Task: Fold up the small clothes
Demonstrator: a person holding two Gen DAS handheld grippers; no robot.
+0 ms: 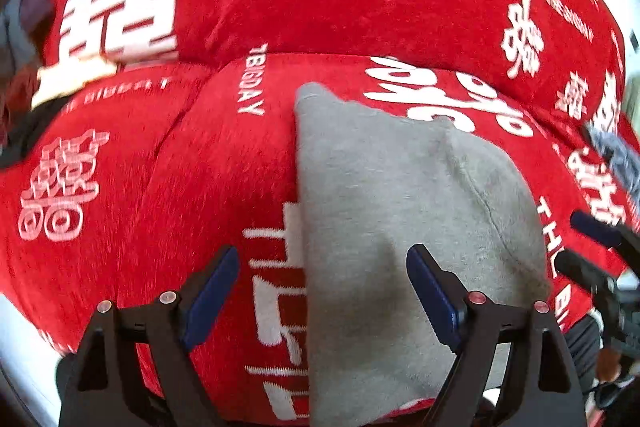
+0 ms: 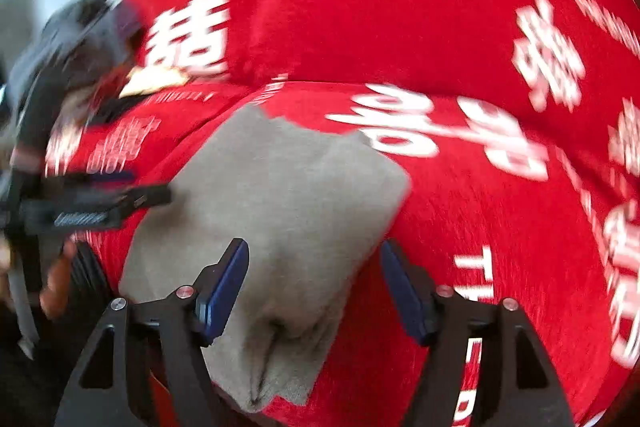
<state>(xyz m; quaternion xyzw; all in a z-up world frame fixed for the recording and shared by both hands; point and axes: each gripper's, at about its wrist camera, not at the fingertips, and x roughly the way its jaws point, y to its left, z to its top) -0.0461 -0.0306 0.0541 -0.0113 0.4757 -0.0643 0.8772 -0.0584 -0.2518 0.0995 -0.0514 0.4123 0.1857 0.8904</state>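
A small grey garment (image 1: 392, 211) lies folded on a red blanket (image 1: 280, 7) printed with white characters. My left gripper (image 1: 322, 263) is open and empty, its fingers straddling the garment's left edge near its close end. In the right wrist view the same grey garment (image 2: 280, 207) lies under my right gripper (image 2: 314, 259), which is open and empty with its fingers spread over the garment's right side. The left gripper (image 2: 120, 199) shows at the left in the right wrist view, and the right gripper (image 1: 592, 247) shows at the right edge in the left wrist view.
The red blanket (image 2: 480, 27) covers nearly all of both views, with a fold or seam running across it behind the garment. A cream and dark object (image 1: 72, 83) lies at the far left on the blanket. A white surface (image 1: 16, 339) shows at the edges.
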